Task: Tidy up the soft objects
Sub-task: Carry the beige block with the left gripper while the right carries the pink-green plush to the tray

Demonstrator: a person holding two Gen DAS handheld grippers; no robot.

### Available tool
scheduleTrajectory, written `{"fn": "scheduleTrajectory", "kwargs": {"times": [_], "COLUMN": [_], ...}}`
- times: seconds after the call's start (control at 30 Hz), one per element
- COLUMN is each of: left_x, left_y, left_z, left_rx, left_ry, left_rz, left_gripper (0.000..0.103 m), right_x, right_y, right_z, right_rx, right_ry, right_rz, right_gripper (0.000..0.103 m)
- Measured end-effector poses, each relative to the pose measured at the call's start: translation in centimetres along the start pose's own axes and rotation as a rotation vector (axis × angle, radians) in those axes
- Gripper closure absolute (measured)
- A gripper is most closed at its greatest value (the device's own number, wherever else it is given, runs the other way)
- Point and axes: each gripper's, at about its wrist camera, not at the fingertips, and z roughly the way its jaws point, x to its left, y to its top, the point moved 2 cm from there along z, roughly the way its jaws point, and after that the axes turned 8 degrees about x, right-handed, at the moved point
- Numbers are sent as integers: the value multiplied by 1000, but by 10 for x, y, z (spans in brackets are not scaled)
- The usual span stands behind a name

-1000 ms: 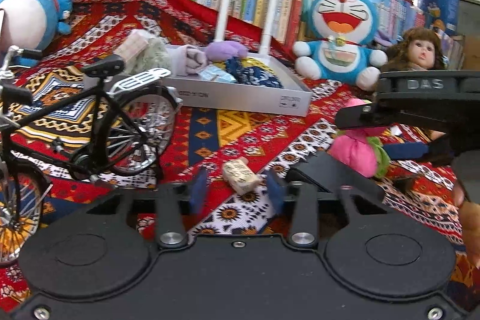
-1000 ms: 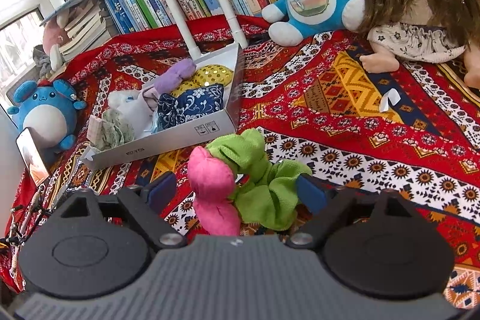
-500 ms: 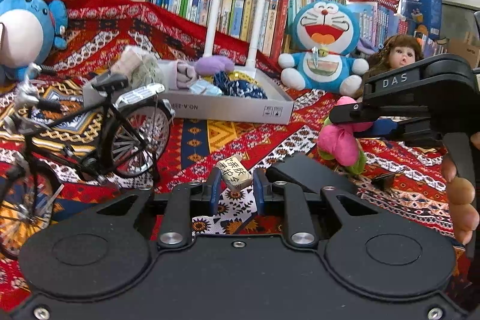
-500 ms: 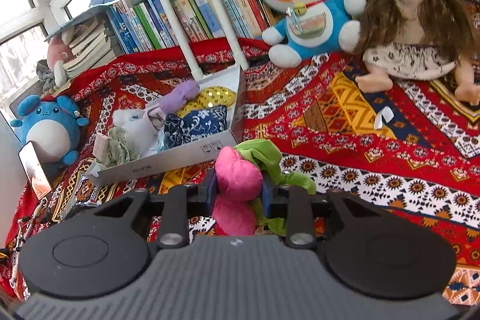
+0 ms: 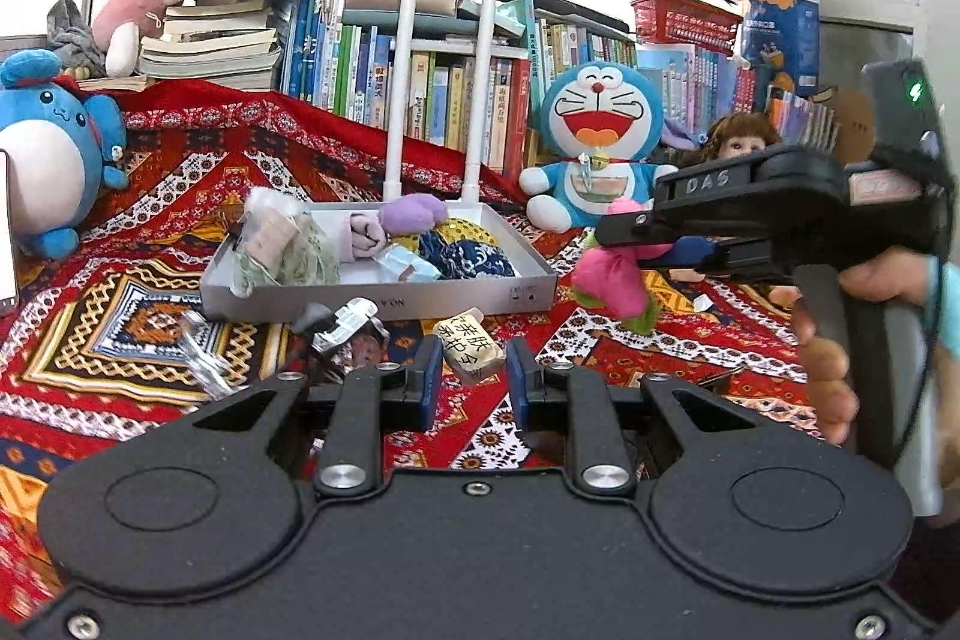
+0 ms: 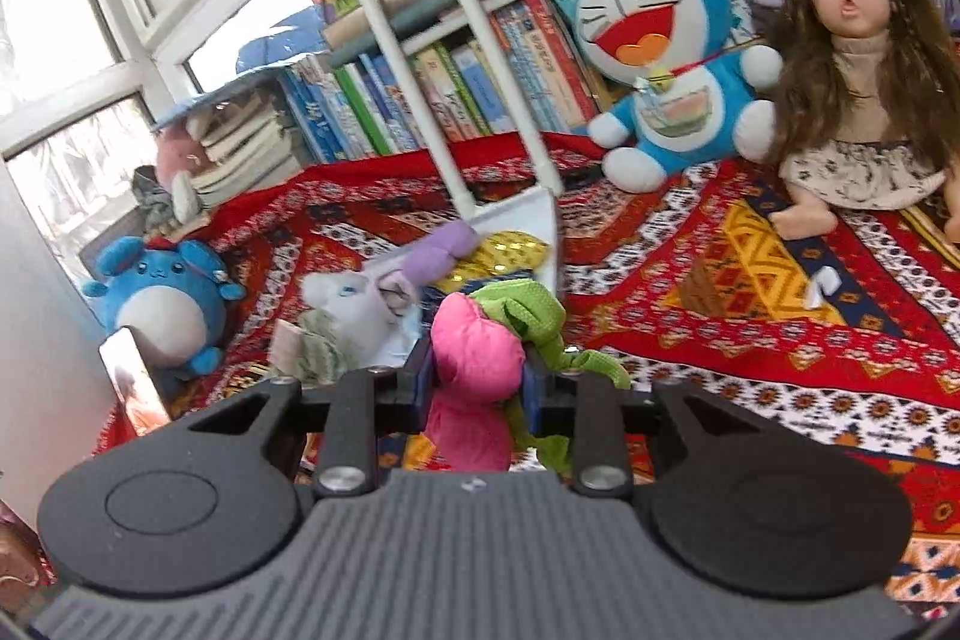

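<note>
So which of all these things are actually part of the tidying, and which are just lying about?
Part of the job:
- pink and green soft toy, gripped in the right claw
- small beige pouch, between the left claw fingers
- white tray of soft things

Just lying about:
- Doraemon plush
- doll
- blue plush
- books

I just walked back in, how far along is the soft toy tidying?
Several soft items already lie in the white tray. The right gripper holds the pink and green plush in the air; the left gripper carries the small printed pouch. Both still need dropping in.
</note>
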Motion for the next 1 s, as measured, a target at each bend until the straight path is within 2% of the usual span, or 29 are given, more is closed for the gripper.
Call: {"fn": "scheduleTrajectory", "kwargs": {"times": [0.1, 0.23, 0.37, 0.5, 0.67, 0.83, 0.9, 1.0], "left_x": [19, 48, 79, 110, 142, 166, 166, 160], "left_y": [20, 49, 74, 99, 127, 140, 140, 137], "left_z": [-17, -34, -32, -24, 16, 66, 82, 104], "left_rx": [-3, -31, -6, 10, 77, 131, 109, 138], "left_ry": [-26, 4, 34, -10, -103, -96, -111, -53], "left_rz": [-11, 10, 24, -3, -71, -127, -101, -50], "left_gripper": [82, 82, 82, 82, 82, 82, 82, 82], "right_x": [10, 22, 32, 40, 47, 58, 64, 72], "right_y": [5, 13, 21, 32, 47, 59, 62, 63], "right_z": [4, 12, 20, 28, 48, 72, 82, 97], "right_rx": [-6, -3, 4, 25, 59, 83, 93, 116], "right_ry": [14, 46, 58, 62, 72, 95, 97, 105], "right_rz": [-6, 11, 13, 15, 36, 37, 28, 19], "right_gripper": [70, 70, 70, 70, 70, 70, 70, 70]}}
